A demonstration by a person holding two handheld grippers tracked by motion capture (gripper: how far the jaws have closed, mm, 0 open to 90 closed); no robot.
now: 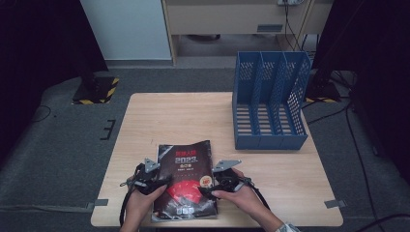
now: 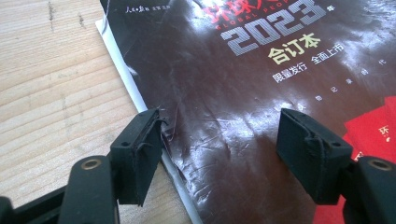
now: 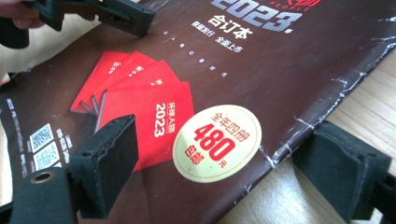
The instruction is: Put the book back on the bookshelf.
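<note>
Both grippers straddle the magazine's side edges.

The magazine [image 1: 186,181] lies flat at lower centre; left gripper [image 2: 219,154] and right gripper [image 3: 224,175] stand open around it. Next, likely: close on both edges, lift toward the blue file rack [image 1: 270,99].

Black left gripper [image 1: 153,184], black right gripper [image 1: 215,186]: grey three-cornered top plates, trailing black cables, brass-ringed screw holes.

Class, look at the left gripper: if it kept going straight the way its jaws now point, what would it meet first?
Most likely the dark magazine: the left gripper has open jaws straddling its left edge and aims along its cover. Depth is hard to judge.
</note>
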